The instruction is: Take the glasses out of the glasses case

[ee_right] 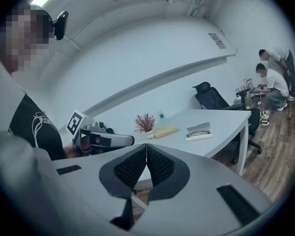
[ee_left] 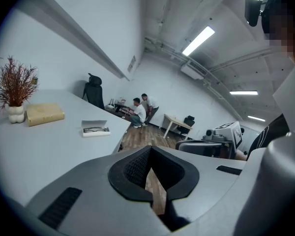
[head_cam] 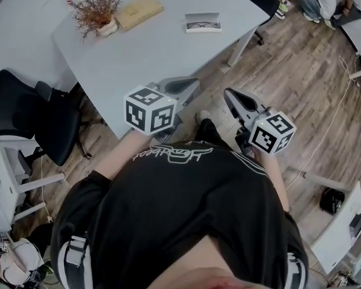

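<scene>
Left gripper (ee_left: 148,149) and right gripper (ee_right: 146,146): jaws together, nothing held, both short of the counter (head_cam: 156,50). Glasses case (head_cam: 192,29) lies open at the far side, glasses (head_cam: 203,24) inside. Advise parting one gripper's jaws before reaching in.

Head view looks steeply down — gripper views look outward; all share the table (head_cam: 168,53).

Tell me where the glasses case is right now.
In the head view the open glasses case lies on the far right part of the white table, right of the tan box and the dried plant.
</scene>
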`<state>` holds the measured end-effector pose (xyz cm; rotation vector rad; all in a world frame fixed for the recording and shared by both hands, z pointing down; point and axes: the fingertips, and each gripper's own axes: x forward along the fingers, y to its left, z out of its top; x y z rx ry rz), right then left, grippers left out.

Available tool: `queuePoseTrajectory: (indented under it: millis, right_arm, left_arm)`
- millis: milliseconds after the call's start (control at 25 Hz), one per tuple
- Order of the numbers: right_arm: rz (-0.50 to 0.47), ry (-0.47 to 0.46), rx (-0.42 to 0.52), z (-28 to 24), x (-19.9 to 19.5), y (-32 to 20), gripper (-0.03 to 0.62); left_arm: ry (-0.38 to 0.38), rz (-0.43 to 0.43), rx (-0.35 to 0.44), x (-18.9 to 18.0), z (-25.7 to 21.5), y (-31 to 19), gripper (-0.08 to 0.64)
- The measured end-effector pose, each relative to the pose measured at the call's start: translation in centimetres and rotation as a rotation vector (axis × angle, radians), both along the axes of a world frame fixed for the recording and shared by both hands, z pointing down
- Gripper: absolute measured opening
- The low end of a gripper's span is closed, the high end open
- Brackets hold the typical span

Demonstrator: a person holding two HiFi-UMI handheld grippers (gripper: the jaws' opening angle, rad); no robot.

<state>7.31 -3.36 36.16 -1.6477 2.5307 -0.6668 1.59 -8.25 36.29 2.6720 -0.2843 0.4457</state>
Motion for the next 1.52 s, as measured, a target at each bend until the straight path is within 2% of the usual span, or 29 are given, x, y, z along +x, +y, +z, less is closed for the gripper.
queuePoseTrajectory:
  millis: [400,880,1120,1520]
  right_arm:
    - [-0.105,-0.011,-0.026,0.5,3.6,-8.6,0.009]
    - [-0.186,-0.023,-0.074,1.9,8.2,-17.0,0.009]
    - [-0.219,-0.035,-0.092,2.6,9.7,-19.9,0.009]
    - [-0.308,-0.032,-0.092,3.0,10.1,-23.6,0.009]
  left_arm:
    - [-0.017,-0.099,-0.044,3.5,1.1,-7.3,0.008]
    - [-0.019,-0.182,-0.106,8.1,2.3,-15.3,0.008]
    - [-0.027,-0.234,-0.157,9.1,3.5,-18.0,0.008]
    - [-0.049,-0.319,-0.165,9.1,4.1,-20.7,0.008]
